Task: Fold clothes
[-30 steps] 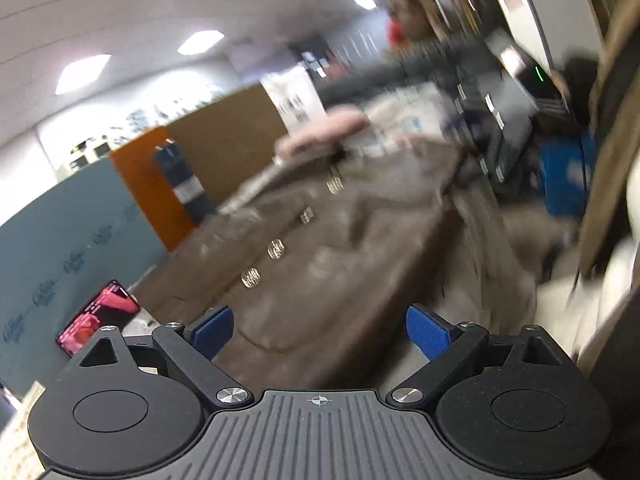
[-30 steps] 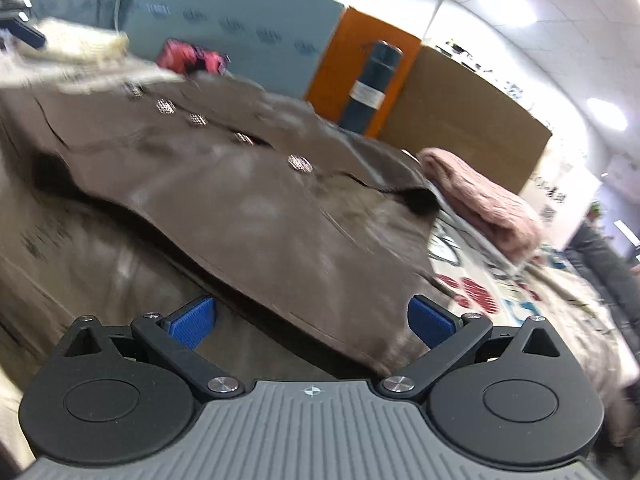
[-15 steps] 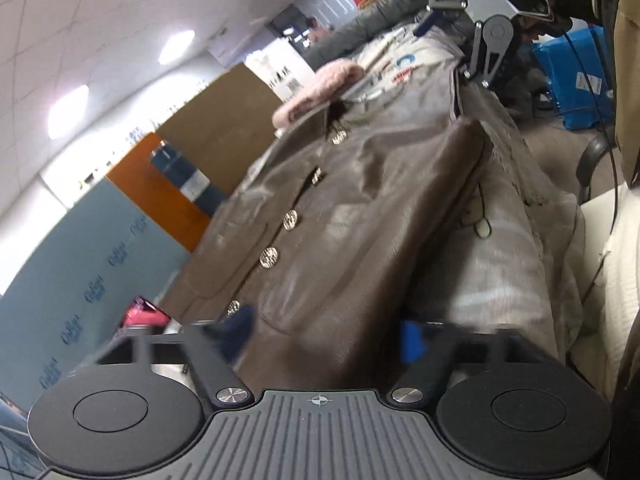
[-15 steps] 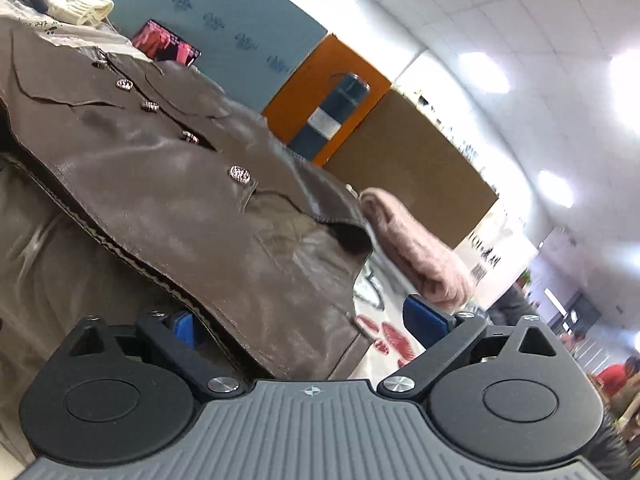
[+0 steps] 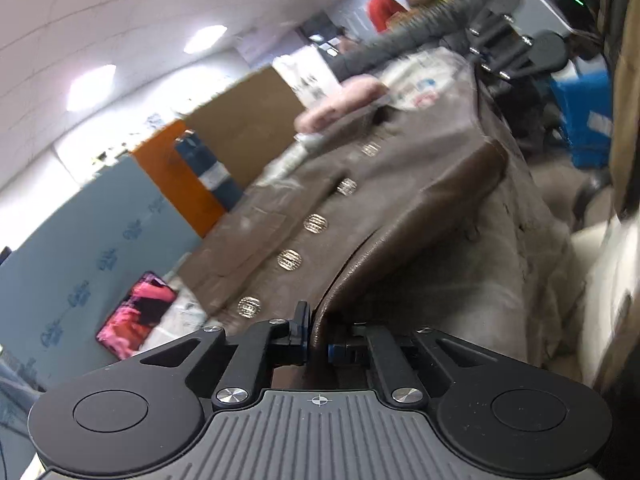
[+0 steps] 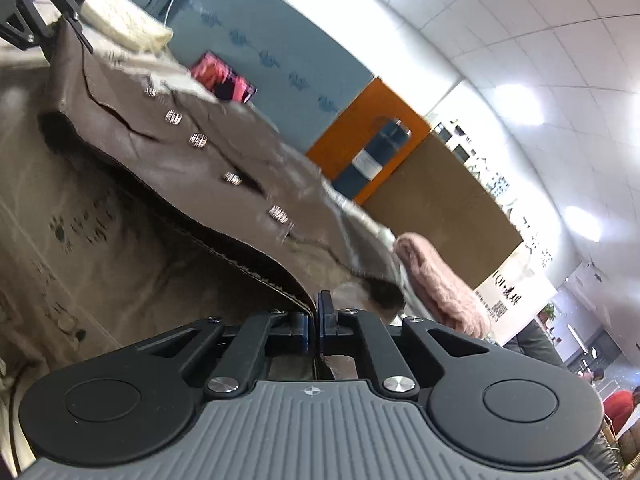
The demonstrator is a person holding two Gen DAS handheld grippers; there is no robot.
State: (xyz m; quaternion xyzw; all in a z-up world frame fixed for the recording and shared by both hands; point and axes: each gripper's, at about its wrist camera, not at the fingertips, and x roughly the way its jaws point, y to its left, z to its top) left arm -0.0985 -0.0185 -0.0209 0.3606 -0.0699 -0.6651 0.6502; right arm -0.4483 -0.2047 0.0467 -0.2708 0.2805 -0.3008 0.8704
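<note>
A brown leather jacket (image 5: 400, 200) with a row of silver buttons lies on a cloth-covered table. My left gripper (image 5: 318, 344) is shut on the jacket's near edge at one end, lifting it a little. My right gripper (image 6: 314, 326) is shut on the same edge of the jacket (image 6: 180, 152) at its other end. Each gripper shows far off in the other's view: the right one (image 5: 504, 52) and the left one (image 6: 36, 4), both at the jacket's edge.
A pink fluffy garment (image 6: 440, 284) lies on the table beyond the jacket, and a cream knit item (image 6: 124, 20) at the other end. The printed tablecloth (image 6: 60, 240) hangs down the near side. Blue, orange and brown partition panels (image 6: 360, 128) stand behind. A blue box (image 5: 588, 120) sits on the floor.
Both grippers went from open to shut, each clamping on the jacket's near edge. The edge now rises off the table between them.
</note>
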